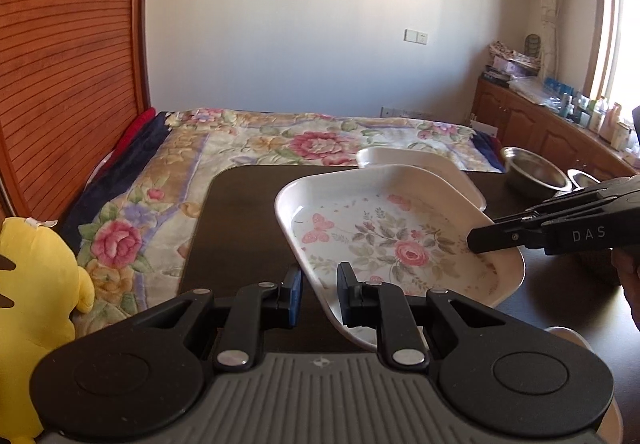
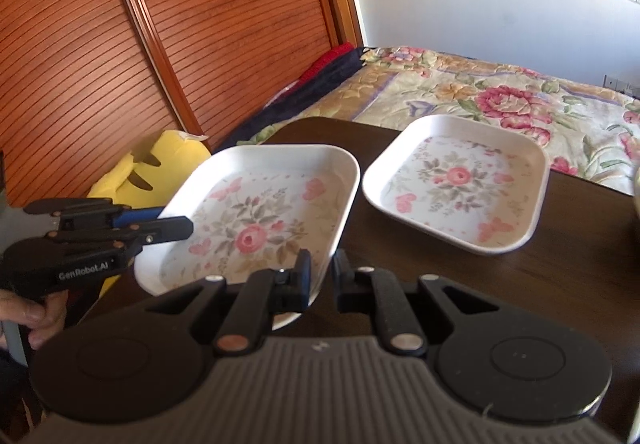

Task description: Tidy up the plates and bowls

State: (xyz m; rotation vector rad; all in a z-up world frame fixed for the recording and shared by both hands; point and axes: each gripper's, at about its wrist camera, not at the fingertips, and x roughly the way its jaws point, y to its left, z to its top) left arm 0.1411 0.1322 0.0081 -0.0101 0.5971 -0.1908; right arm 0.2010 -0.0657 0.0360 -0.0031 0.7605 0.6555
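A square white plate with a rose pattern (image 1: 400, 228) (image 2: 260, 212) hangs tilted above the dark table (image 1: 240, 204) (image 2: 520, 284), held from two sides. My left gripper (image 1: 319, 278) is shut on its near rim; from the right wrist it appears at the plate's left edge as the left gripper (image 2: 182, 226). My right gripper (image 2: 322, 264) is shut on the plate's near corner and shows as the right gripper (image 1: 478, 240) clamped on the plate's right rim. A second matching plate (image 1: 400, 156) (image 2: 460, 184) lies flat on the table behind it.
Two steel bowls (image 1: 536, 172) stand at the table's far right. A yellow plush toy (image 1: 36, 284) (image 2: 160, 164) sits left of the table, by a slatted wooden wardrobe. A bed with a floral cover (image 1: 280, 140) lies beyond the table's far edge.
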